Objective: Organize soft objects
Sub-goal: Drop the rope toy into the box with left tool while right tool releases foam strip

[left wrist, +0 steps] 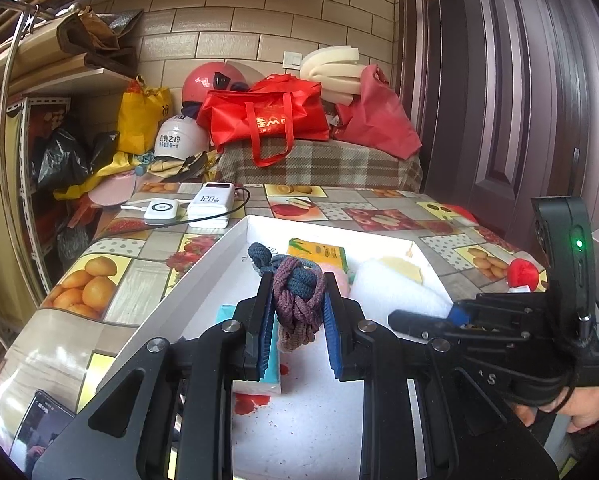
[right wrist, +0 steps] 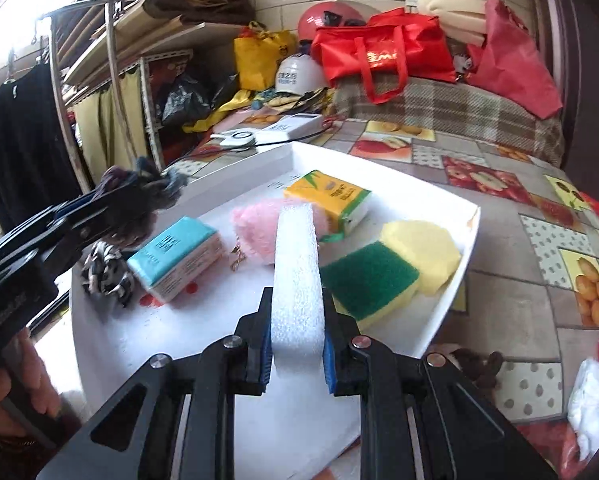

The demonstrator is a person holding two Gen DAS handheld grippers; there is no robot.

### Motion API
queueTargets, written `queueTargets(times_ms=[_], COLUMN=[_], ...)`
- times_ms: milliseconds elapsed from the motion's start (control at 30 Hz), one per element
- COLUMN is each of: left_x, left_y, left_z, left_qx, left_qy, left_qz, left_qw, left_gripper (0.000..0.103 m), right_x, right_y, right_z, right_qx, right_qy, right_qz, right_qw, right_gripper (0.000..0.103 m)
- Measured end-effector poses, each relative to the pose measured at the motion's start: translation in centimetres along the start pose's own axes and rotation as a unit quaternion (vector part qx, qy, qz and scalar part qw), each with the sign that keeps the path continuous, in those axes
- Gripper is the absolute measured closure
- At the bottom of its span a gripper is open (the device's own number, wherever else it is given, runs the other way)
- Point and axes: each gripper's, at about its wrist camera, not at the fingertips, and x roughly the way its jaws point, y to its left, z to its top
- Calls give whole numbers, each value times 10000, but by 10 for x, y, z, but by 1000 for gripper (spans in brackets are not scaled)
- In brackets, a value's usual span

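Soft objects lie gathered in a shallow white tray on the bench, which wears a fruit-patterned cloth, and two more are held above it. Nearest in the right wrist view, the right hand-held gripper is clamped on a white foam block, which stands up on edge between the blue pads over the tray's near part. In the left wrist view, the left hand-held gripper is closed on a knotted rope toy of purple and dark blue cord, held over the tray with a frayed end hanging below the pads. Just beyond the foam block, a green-and-yellow scrub sponge rests on the tray floor, touching a pale yellow sponge near the right rim. To the left, a teal tissue pack lies beside a black-and-white rope knot near the tray's left edge. Behind the foam block sits a pink fluffy item, partly hidden, and behind that a yellow tissue pack. On the cloth to the right of the tray, a red pom-pom sits apart. Past the tray's far rim, a white power bank and a small white charger lie side by side with a black cable. Farther back, a checked cloth carries a red bag, with a white helmet to its left.
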Motion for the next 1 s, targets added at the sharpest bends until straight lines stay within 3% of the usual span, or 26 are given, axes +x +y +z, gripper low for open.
queueTargets(times_ms=[167, 400, 567, 667, 700, 733, 767, 800, 833, 900, 1000], left_x=[1, 9, 32, 33, 32, 30, 27, 24, 20, 16, 14], left_y=[1, -23, -32, -23, -19, -16, -11, -6, -1, 3, 4], left_z=[0, 0, 5, 6, 6, 5, 5, 4, 4, 3, 3], left_qx=[-31, 186, 29, -219, -315, -410, -544, -681, -799, -889, -846], left_qy=[-5, -13, 178, 200, 167, 126, 57, -5, -84, -159, -166], left_qz=[15, -38, 236, 306, 342, 392, 469, 482, 504, 585, 594], left_qw=[10000, 9998, 9996, 9991, 9988, 9983, 9974, 9965, 9955, 9942, 9945], left_gripper=[81, 81, 81, 78, 67, 43, 30, 7, 0, 0, 0], right_x=[-9, -24, -26, -28, -28, -28, -28, -29, -30, -34, -38], right_y=[-11, 5, 4, 2, 2, 3, 5, 5, 5, 4, 6], right_z=[0, -2, -1, -1, -1, -1, -1, -1, -2, -3, -4], right_qx=[338, 216, 199, 225, 208, 182, 152, 156, 156, 174, 124], right_qy=[-271, -617, -743, -821, -825, -829, -845, -866, -898, -1001, -1094], right_qz=[47, 156, 134, 174, 209, 212, 194, 136, 136, 85, 17], right_qw=[9990, 9977, 9969, 9962, 9962, 9962, 9961, 9960, 9957, 9948, 9939], right_gripper=[85, 84, 84, 83, 83, 72, 61, 38, 12, 5, 5])
